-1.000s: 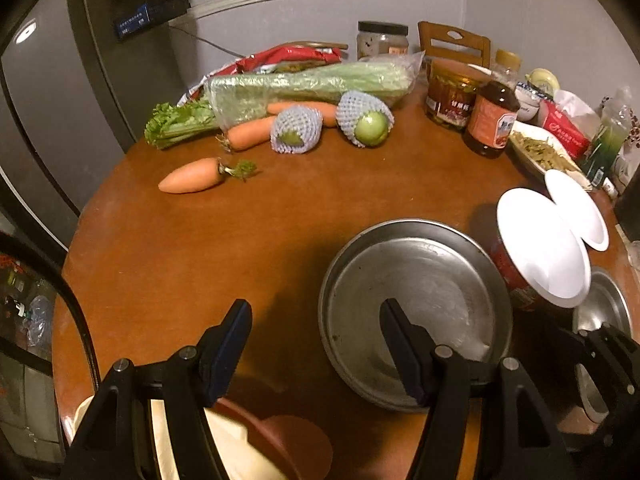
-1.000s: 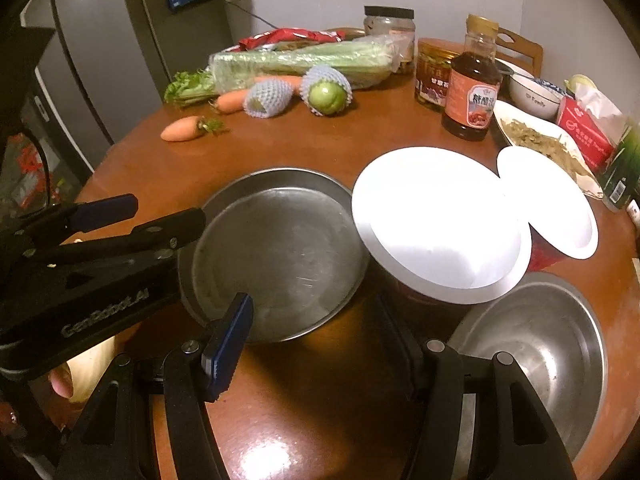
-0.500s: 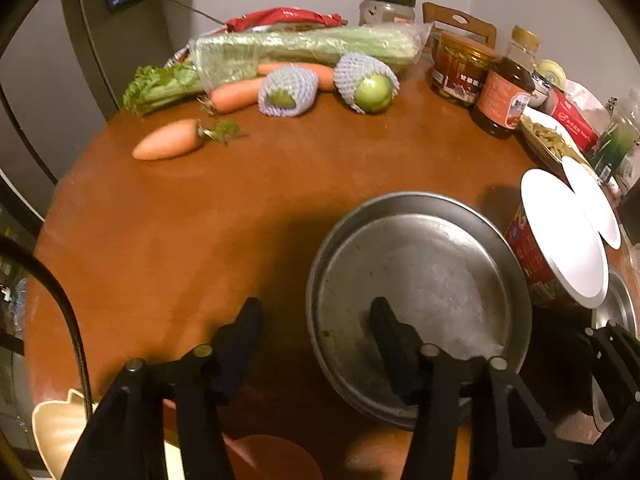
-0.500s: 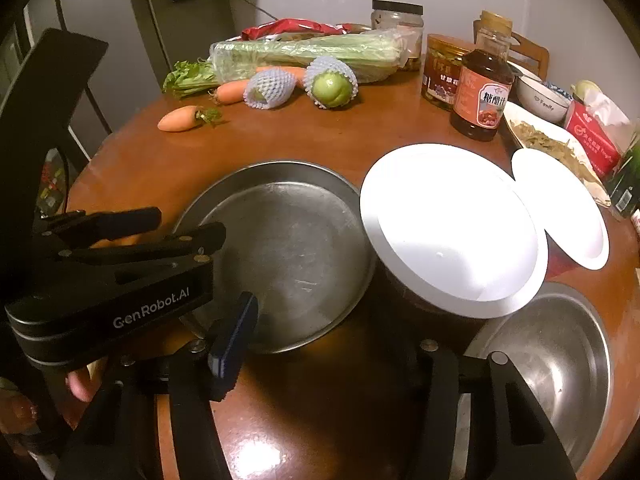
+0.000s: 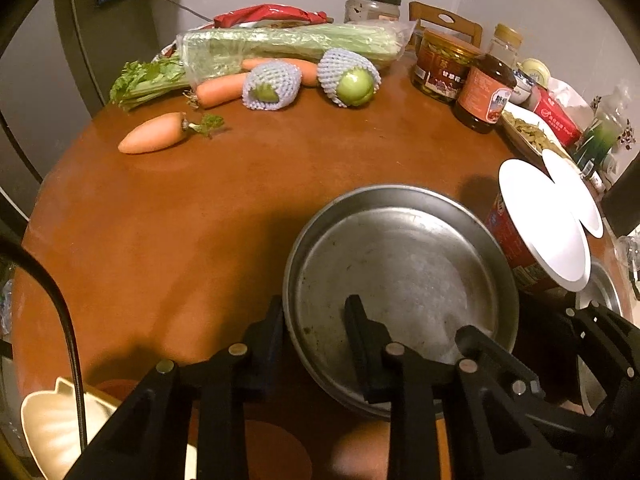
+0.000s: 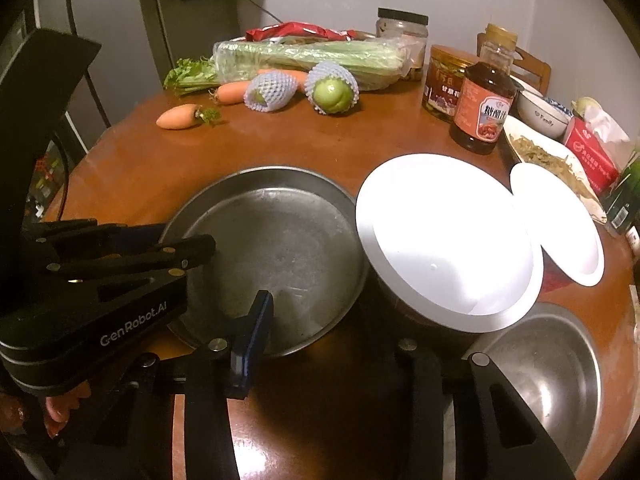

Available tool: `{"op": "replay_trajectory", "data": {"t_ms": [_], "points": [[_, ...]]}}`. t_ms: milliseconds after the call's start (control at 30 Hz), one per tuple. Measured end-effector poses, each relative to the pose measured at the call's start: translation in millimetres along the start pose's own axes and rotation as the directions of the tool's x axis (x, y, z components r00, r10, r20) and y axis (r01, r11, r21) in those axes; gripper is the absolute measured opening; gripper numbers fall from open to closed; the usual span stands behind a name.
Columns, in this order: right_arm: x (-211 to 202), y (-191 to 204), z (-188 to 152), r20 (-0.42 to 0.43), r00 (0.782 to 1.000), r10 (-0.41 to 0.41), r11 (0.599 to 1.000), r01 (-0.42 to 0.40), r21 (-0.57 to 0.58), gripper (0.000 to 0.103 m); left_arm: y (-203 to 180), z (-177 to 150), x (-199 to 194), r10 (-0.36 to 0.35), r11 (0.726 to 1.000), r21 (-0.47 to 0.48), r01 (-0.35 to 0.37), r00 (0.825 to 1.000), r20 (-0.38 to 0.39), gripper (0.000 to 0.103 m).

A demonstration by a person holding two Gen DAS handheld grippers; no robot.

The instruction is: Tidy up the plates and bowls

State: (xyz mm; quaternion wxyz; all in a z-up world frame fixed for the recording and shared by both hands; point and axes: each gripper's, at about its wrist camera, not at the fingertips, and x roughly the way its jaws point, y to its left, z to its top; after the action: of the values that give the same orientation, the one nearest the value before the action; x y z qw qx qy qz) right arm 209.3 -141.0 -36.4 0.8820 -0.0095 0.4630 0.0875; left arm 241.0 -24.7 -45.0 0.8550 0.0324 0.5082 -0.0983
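On the round wooden worktop (image 5: 240, 200), my left claw (image 5: 316, 332) straddles the near-left rim of the steel plate (image 5: 400, 272), fingers parted, one outside, one inside. Right of the plate stands a white-lidded tub (image 6: 444, 236). My right claw (image 6: 336, 344) hangs released, near the steel bowl (image 6: 548, 368) at far right.

Black hand-held gripper (image 6: 108, 240), silver screws, white "GenRobot.AI" lettering; the other's (image 6: 340, 344) finger pad blue.
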Motion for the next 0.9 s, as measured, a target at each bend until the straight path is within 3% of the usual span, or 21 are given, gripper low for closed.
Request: {"op": "replay_trajectory", "data": {"t_ms": [900], "points": [[-55.3,31.6,-10.9,0.108,0.992,0.069,0.995,-0.060,-0.083,0.043,19.0,-31.6,-79.2,0.035,0.998,-0.050,-0.029,0.990,0.135,0.030]]}}
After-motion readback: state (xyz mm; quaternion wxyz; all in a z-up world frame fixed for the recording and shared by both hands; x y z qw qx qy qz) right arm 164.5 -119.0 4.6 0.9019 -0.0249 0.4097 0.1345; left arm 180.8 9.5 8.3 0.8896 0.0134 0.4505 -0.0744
